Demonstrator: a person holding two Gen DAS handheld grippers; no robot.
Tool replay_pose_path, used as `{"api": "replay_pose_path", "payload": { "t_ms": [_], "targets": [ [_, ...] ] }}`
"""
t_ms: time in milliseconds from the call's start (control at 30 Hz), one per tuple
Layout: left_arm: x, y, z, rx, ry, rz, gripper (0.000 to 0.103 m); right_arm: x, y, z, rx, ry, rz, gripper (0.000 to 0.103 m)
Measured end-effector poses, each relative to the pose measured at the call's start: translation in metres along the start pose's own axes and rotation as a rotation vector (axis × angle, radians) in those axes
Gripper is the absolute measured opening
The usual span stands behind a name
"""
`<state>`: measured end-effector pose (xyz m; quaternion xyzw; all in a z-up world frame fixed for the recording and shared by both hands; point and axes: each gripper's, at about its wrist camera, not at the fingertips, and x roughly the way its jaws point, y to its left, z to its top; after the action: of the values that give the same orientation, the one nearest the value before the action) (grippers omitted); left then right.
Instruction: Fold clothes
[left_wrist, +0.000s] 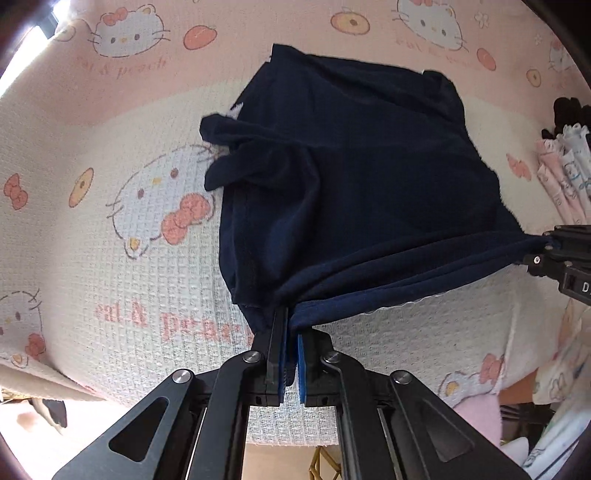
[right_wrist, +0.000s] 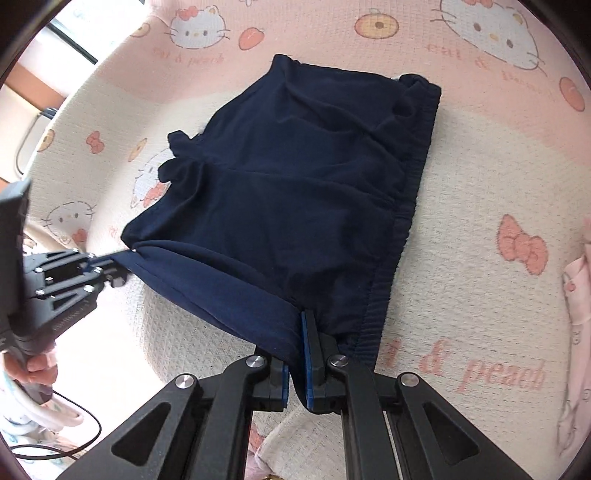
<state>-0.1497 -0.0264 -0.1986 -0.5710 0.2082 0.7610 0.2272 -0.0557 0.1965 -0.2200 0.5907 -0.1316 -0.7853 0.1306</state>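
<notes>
Dark navy shorts (left_wrist: 351, 177) lie on a pink and white cat-print blanket (left_wrist: 147, 266); they also show in the right wrist view (right_wrist: 295, 192), with the elastic waistband (right_wrist: 402, 221) on the right. My left gripper (left_wrist: 291, 321) is shut on the near hem corner of the shorts. My right gripper (right_wrist: 299, 325) is shut on the near edge by the waistband. The near edge is lifted and stretched between the two. The right gripper shows at the right edge of the left wrist view (left_wrist: 554, 243), the left gripper at the left of the right wrist view (right_wrist: 110, 266).
A stack of folded light clothes (left_wrist: 565, 173) lies at the right of the blanket. A pink garment (right_wrist: 576, 314) lies at the right edge. The blanket's near edge (left_wrist: 288, 439) is close to the left gripper. A black cable (right_wrist: 74, 435) hangs at lower left.
</notes>
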Motion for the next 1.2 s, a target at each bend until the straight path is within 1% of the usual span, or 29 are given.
{"api": "replay_pose_path", "payload": {
  "t_ms": [67,233,267,300,367,467,533,633,967,1067,1200],
  "targets": [
    [-0.007,0.002,0.004,0.005,-0.019,-0.003,0.002,-0.004,0.003,0.006,-0.003,-0.003,0.001,0.006],
    [-0.019,0.006,0.014,0.024,-0.057,0.023,0.002,-0.008,0.0,0.021,0.006,-0.004,-0.007,0.006],
    [-0.018,0.008,0.019,0.022,-0.06,0.021,0.002,-0.008,-0.001,0.023,0.006,-0.004,-0.013,0.006],
    [-0.015,0.013,0.031,0.024,-0.062,0.02,0.002,-0.008,-0.001,0.025,0.007,-0.004,-0.012,0.006],
    [-0.018,0.017,0.038,0.023,-0.072,0.026,0.002,-0.009,-0.002,0.028,0.014,-0.004,-0.003,0.006],
    [-0.022,0.015,0.05,0.032,-0.093,0.036,0.002,-0.015,-0.003,0.032,0.009,-0.016,-0.015,0.006],
    [-0.028,0.011,0.057,0.04,-0.106,0.035,0.002,-0.017,-0.005,0.038,0.009,-0.02,-0.007,0.006],
    [-0.029,0.005,0.074,0.049,-0.124,0.042,0.002,-0.022,-0.01,0.049,0.028,-0.032,0.003,0.006],
    [-0.032,0.002,0.111,0.079,-0.167,0.093,0.002,-0.03,-0.014,0.082,0.023,-0.043,-0.031,0.006],
    [-0.034,0.003,0.122,0.082,-0.175,0.097,0.002,-0.032,-0.015,0.089,0.028,-0.043,-0.038,0.006],
    [-0.034,0.003,0.138,0.097,-0.189,0.098,0.002,-0.032,-0.009,0.101,0.016,-0.037,-0.071,0.006]
  ]
}}
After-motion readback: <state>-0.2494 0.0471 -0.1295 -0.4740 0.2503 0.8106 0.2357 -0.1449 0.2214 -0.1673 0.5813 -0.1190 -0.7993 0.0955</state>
